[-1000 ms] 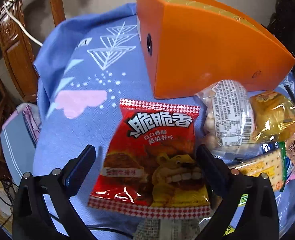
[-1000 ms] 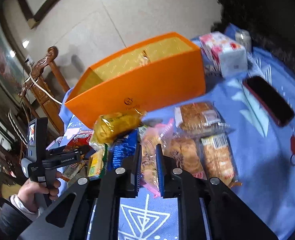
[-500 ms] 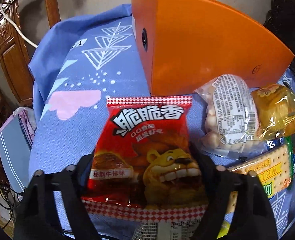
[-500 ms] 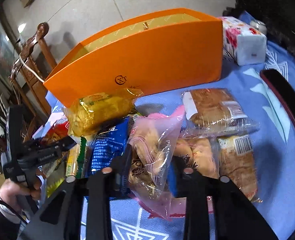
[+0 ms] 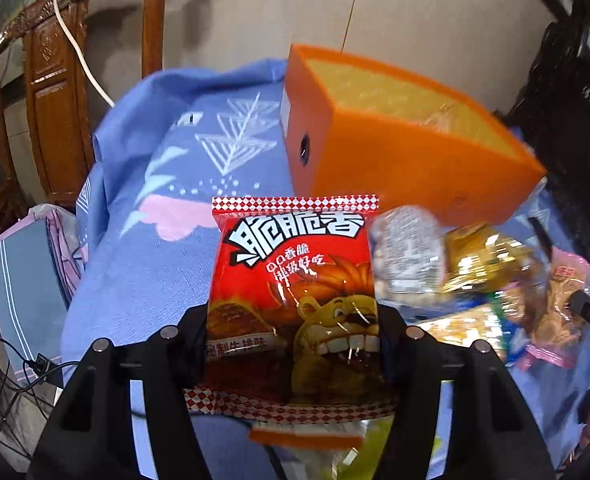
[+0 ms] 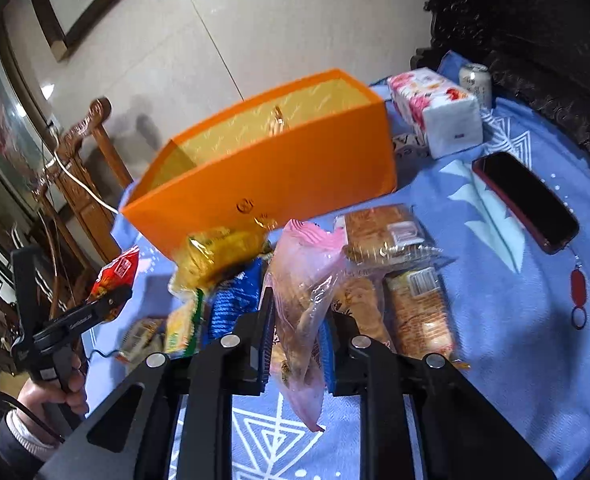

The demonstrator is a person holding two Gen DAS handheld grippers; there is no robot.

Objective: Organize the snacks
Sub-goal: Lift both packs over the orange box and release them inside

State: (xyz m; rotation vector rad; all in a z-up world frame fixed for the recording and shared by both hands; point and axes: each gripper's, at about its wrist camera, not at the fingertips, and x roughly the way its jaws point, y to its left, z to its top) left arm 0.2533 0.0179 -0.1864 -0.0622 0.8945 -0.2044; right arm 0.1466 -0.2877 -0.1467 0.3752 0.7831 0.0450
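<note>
My left gripper (image 5: pixel 295 320) is closing on a red snack bag with a cartoon lion (image 5: pixel 295 280); its fingers press both sides and the bag hangs above the blue cloth (image 5: pixel 155 240). The open orange box (image 5: pixel 395 176) stands just beyond it. My right gripper (image 6: pixel 297 320) is shut on a pink-and-clear bag of pastries (image 6: pixel 303 292), raised off the snack pile in front of the orange box (image 6: pixel 279 184). In the right wrist view, the left gripper (image 6: pixel 107 304) holds the red bag (image 6: pixel 115 272) at the far left.
A yellow bag (image 6: pixel 219 252), a blue pack (image 6: pixel 231 300) and wrapped breads (image 6: pixel 383 232) lie before the box. A tissue pack (image 6: pixel 435 112), a can (image 6: pixel 475 80) and a phone (image 6: pixel 527 200) sit at the right. A wooden chair (image 5: pixel 55 100) stands past the table's left edge.
The left jaws closed from wide open onto the red bag and lifted it. The right jaws opened around the pink bag, shut on it and raised it.
</note>
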